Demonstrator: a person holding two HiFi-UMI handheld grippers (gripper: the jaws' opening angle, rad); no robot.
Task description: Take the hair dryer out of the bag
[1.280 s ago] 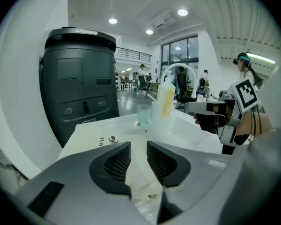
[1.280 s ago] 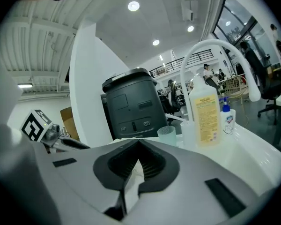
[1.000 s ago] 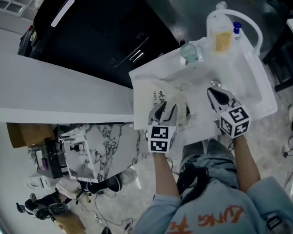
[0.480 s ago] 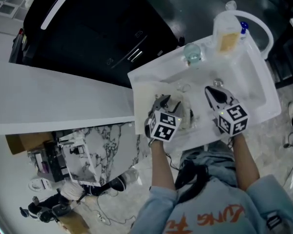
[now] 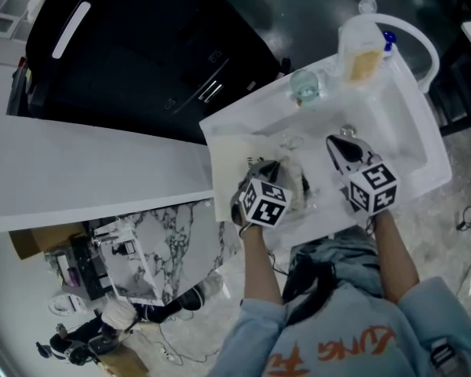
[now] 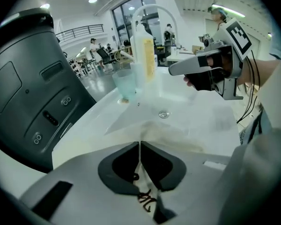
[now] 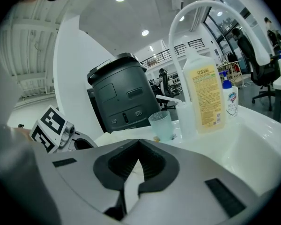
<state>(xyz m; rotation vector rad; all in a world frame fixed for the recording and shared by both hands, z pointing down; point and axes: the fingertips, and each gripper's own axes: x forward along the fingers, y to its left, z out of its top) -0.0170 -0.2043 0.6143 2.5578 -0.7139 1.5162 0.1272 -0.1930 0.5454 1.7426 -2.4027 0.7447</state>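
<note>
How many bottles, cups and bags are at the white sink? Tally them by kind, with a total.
Bottles: 2, a large bottle of yellow liquid and a small bottle with a blue cap
Cup: 1
Bag: 1
Total: 4

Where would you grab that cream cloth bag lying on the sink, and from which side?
By a fold of its loose cloth, coming down from above: the bag lies limp on the sink, with no stiff edge. The left claw has just closed on such a fold.
</note>
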